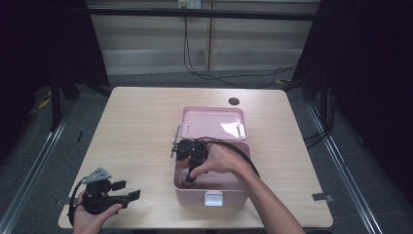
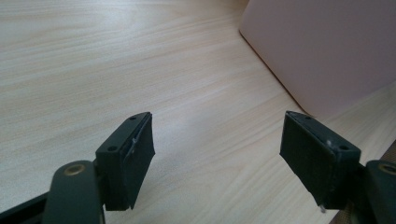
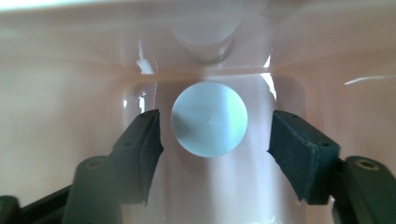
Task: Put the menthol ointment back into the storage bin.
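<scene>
Right tool (image 1: 190,179) points down inside the open pink box (image 1: 229,194) on the worktop (image 1: 136,122). In the right gripper view its jaws stand apart, either side of a pale round object (image 3: 209,119), possibly a cap, on the box floor, pads clear of it. Left tool (image 2: 217,151) rests at the worktop's near left, jaws wide and empty.

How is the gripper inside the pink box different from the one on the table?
The right gripper points down into the pink box, its jaws either side of a round pale cap, not touching. The left gripper lies level over the table with nothing between its jaws. Both stand open.
</scene>
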A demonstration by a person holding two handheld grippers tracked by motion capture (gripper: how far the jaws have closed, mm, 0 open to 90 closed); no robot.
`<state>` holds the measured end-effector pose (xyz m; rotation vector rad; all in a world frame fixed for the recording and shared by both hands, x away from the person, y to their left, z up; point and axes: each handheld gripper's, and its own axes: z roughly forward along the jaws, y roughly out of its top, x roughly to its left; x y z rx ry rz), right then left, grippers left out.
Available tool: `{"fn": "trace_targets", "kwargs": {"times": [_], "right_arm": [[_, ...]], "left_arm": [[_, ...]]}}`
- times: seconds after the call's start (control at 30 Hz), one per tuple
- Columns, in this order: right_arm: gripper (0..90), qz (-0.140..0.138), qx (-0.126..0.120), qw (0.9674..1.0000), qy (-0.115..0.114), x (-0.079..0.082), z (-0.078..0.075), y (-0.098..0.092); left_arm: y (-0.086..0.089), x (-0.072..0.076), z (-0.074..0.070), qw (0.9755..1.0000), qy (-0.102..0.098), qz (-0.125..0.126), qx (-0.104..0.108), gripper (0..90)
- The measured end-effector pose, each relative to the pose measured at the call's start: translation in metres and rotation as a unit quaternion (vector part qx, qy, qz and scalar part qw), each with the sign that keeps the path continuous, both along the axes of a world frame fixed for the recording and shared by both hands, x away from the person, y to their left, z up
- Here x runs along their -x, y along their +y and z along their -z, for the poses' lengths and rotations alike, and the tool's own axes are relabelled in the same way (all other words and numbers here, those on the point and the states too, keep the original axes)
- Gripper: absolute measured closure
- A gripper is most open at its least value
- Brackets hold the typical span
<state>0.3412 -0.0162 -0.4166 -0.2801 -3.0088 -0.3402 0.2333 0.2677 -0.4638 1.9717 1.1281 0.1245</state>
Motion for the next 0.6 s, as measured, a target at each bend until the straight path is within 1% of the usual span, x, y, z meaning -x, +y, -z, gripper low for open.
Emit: {"fn": "trace_targets", "kwargs": {"times": [0.13, 0.17, 0.23, 0.37, 0.4, 0.5, 0.57, 0.6], "right_arm": [[31.0, 0.005, -0.003, 1.0, 0.001, 0.001, -0.004, -0.003], [30.5, 0.008, -0.009, 0.9999, -0.001, 0.002, -0.007, -0.006], [30.2, 0.005, -0.01, 0.9999, -0.002, 0.002, -0.009, -0.008], [29.6, 0.009, -0.011, 0.9999, -0.003, 0.004, -0.013, -0.011], [29.3, 0.01, -0.009, 0.9999, -0.004, 0.005, -0.014, -0.013], [28.2, 0.013, -0.015, 0.9998, -0.006, 0.006, -0.018, -0.019], [27.2, 0.016, -0.015, 0.9997, -0.012, 0.006, -0.021, -0.023], [27.2, 0.018, -0.019, 0.9996, -0.013, 0.006, -0.022, -0.025]], "left_arm": [[0.0, 0.0, 0.0, 1.0, 0.001, 0.0, 0.0, 25.8], [0.0, 0.0, 0.0, 1.0, 0.0, 0.0, -0.001, 25.8], [0.0, 0.0, 0.0, 1.0, 0.001, 0.0, 0.0, 25.8], [0.0, 0.0, 0.0, 1.0, 0.0, 0.0, -0.001, 25.8], [0.0, 0.0, 0.0, 1.0, 0.001, 0.0, -0.001, 25.8], [0.0, 0.0, 0.001, 1.0, 0.002, 0.0, 0.001, 25.8], [0.0, 0.0, 0.0, 1.0, 0.001, 0.002, -0.001, 25.8], [0.0, 0.0, 0.0, 1.0, 0.002, 0.001, -0.001, 25.8]]}}
